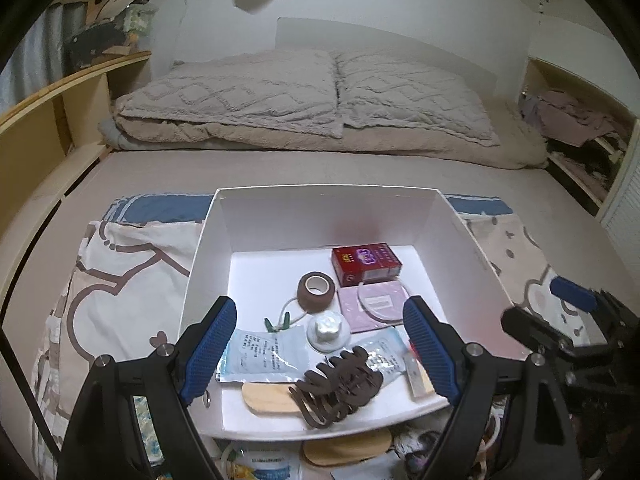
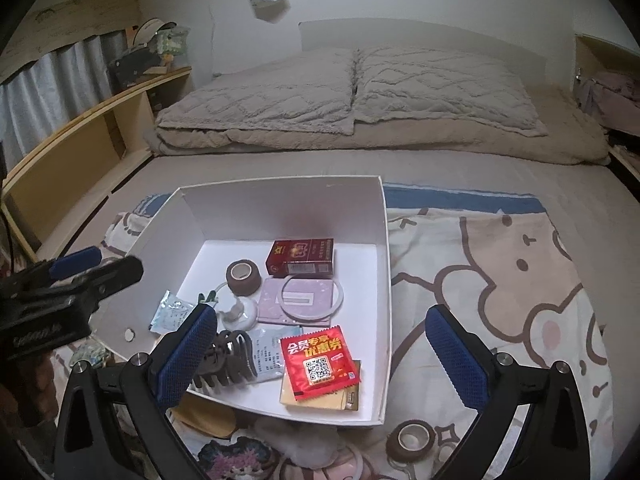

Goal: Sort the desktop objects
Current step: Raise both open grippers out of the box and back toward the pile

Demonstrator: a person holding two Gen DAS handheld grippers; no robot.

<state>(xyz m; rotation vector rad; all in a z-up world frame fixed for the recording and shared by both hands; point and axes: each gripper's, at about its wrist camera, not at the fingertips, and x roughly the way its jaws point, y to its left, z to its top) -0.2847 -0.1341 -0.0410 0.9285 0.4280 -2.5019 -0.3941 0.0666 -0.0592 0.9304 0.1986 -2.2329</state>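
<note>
A white open box (image 1: pixel 208 236) (image 2: pixel 382 264) sits on the bed and holds several small items. Inside lie a red carton (image 1: pixel 366 263) (image 2: pixel 302 259), a brown tape roll (image 1: pixel 316 286) (image 2: pixel 244 276), a pink card with a white ring (image 1: pixel 376 304) (image 2: pixel 308 300), a white round cap (image 1: pixel 328 330), foil sachets (image 1: pixel 264 356) and a brown hair claw (image 1: pixel 340 386) (image 2: pixel 228 360). A red coupon sachet (image 2: pixel 318 362) lies at the box's near right corner. My left gripper (image 1: pixel 320 356) hovers open over the box's near part. My right gripper (image 2: pixel 324 356) stands wide open above the red sachet, holding nothing.
Outside the box's near edge lie a second brown tape roll (image 2: pixel 412 440), a tan oval piece (image 1: pixel 346 446), a plush patch (image 2: pixel 236 460) and other small items. A cartoon-print sheet (image 2: pixel 500 280) covers the bed. Folded grey quilts (image 1: pixel 304 96) lie beyond. Wooden shelves (image 1: pixel 52 120) stand at left.
</note>
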